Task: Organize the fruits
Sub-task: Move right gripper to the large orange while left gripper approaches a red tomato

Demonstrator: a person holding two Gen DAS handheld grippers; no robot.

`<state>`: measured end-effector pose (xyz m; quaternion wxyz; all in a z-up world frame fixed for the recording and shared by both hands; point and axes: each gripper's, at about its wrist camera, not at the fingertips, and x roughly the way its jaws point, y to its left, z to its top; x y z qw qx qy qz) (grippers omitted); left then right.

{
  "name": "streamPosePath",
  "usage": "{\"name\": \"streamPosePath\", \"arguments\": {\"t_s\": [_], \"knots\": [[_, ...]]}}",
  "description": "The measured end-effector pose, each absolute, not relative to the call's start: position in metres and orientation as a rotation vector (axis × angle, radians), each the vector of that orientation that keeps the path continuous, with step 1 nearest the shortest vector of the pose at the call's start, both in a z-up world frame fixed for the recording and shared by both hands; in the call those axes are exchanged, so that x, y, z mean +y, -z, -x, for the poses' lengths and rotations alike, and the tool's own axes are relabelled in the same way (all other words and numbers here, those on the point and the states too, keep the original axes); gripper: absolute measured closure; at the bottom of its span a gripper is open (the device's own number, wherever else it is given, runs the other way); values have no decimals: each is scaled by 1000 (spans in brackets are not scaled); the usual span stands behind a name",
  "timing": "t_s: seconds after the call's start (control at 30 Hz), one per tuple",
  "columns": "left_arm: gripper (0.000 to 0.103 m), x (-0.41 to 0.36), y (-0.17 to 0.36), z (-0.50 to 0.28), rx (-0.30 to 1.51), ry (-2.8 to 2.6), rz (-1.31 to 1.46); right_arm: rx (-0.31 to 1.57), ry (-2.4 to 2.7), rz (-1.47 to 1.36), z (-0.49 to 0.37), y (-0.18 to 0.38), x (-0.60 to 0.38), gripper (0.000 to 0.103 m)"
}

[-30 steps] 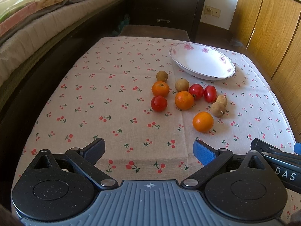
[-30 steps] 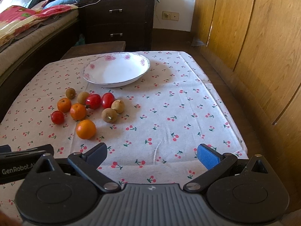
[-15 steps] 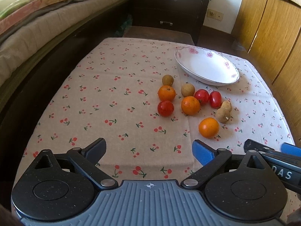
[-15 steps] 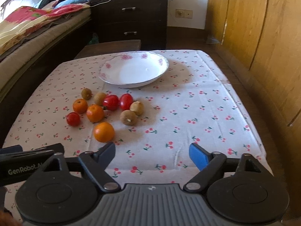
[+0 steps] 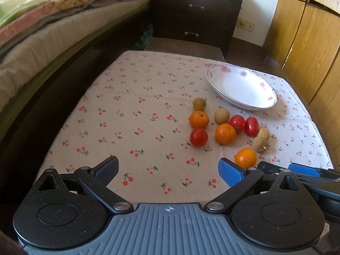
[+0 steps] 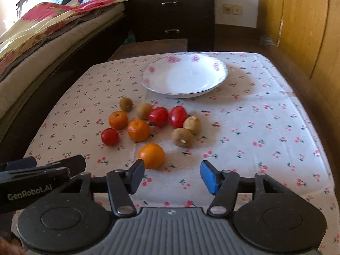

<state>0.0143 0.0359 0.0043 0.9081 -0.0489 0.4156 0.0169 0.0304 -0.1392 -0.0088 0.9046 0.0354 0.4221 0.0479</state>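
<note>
A loose cluster of fruit lies on the cherry-print tablecloth: three oranges, three red tomatoes and several small brown fruits. Behind them sits an empty white bowl with pink flowers. My right gripper hovers just short of the nearest orange. Its jaws are closing with nothing between them, and the orange sits just beyond its left fingertip. My left gripper is open and empty over bare cloth, left of the fruit. A tomato is the fruit nearest to it.
A bed with folded blankets runs along the left of the table. A dark dresser stands behind it and wooden cabinet doors close off the right. The table's right edge is near.
The right gripper's jaws have narrowed a good deal, and it has swung left and closer to the nearest orange. The left gripper has drifted slightly left, so the fruit sits further right in its view.
</note>
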Motion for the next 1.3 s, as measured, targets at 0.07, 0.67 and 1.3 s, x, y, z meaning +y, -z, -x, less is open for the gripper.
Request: {"name": "streamPosePath", "arguments": {"t_s": [0.07,0.67,1.3], "knots": [[2,37,-4,-15,853,-42,86,881,-114,-71,-35,12,-136,50],[2,54,5,-22,876,-25,169,964,-221,-80,-66,32,-121,70],[24,21,27,-65,888,137,71,988,-245,-116,-44,28,-156,71]]}}
